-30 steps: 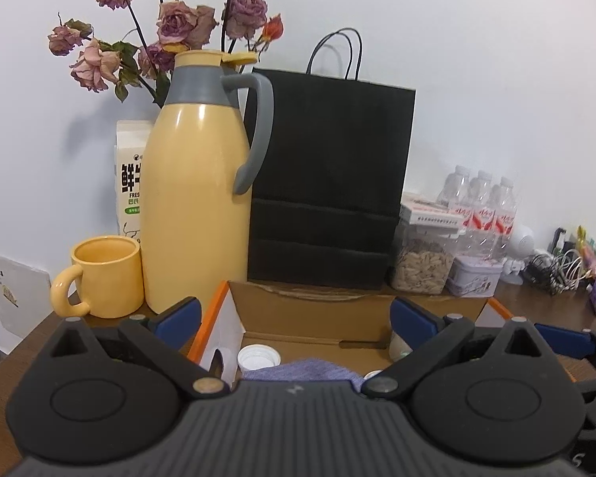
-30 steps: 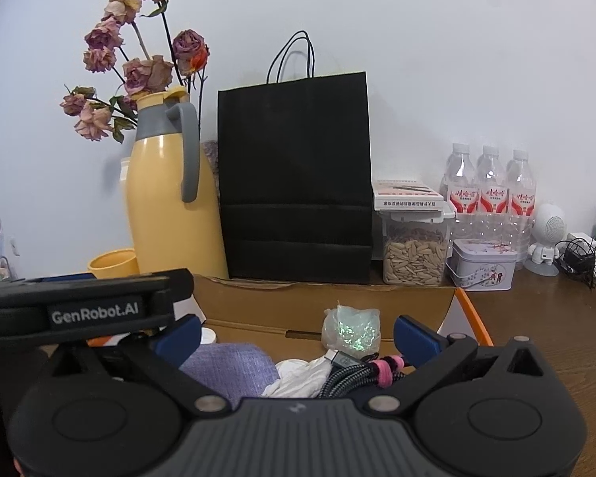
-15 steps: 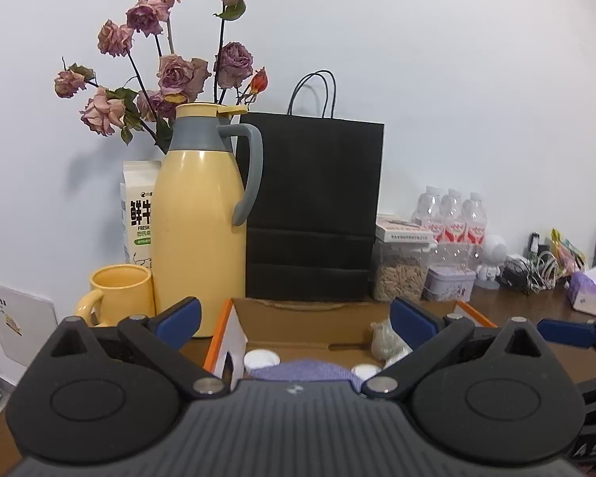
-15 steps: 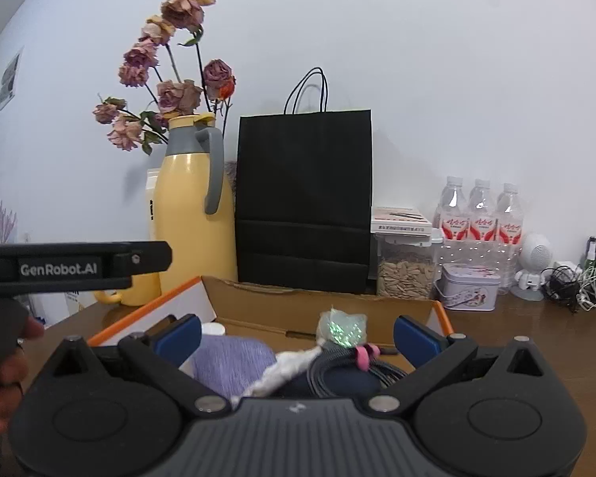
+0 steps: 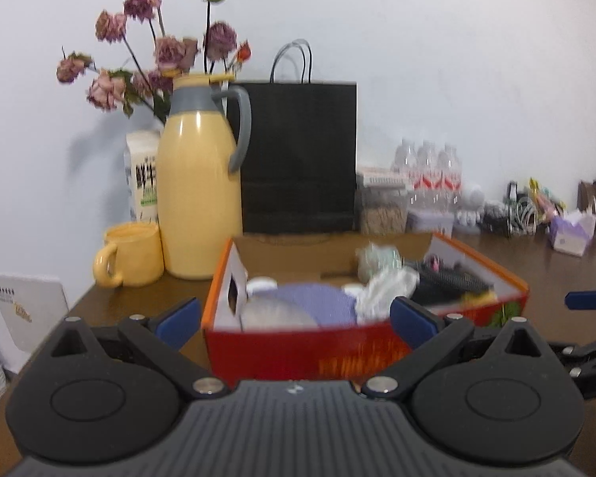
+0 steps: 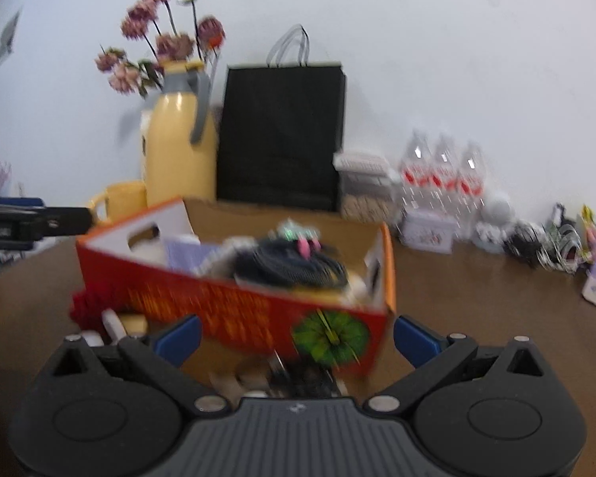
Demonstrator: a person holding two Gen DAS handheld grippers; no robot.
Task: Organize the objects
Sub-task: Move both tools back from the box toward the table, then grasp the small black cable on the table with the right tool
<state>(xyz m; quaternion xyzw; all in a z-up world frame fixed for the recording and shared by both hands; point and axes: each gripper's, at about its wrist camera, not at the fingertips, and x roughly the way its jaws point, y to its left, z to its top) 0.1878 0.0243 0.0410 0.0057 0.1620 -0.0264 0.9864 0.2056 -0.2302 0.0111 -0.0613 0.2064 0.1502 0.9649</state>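
Left wrist view: my left gripper (image 5: 294,316) is spread wide, nothing between the blue fingers (image 5: 177,316). It faces the near wall of the red cardboard box (image 5: 298,349), which sits on the brown table (image 5: 131,302). Inside the box I see a purple cloth (image 5: 318,302), a white crumpled wrapper (image 5: 385,288), a black coiled cable (image 5: 449,280) and a small white cap (image 5: 260,284). Behind it: yellow thermos (image 5: 198,198), yellow mug (image 5: 129,254), black paper bag (image 5: 298,159), water bottles (image 5: 427,175).

Right wrist view: right gripper (image 6: 296,338) also wide open, holding nothing, pointed at the box corner with the green print (image 6: 329,338). A red knitted item (image 6: 91,306) lies on the table just left of the box, touching its wall as far as I can tell. Small objects sit below the box front, too blurred to identify. Left gripper's tip pokes in at the left edge.
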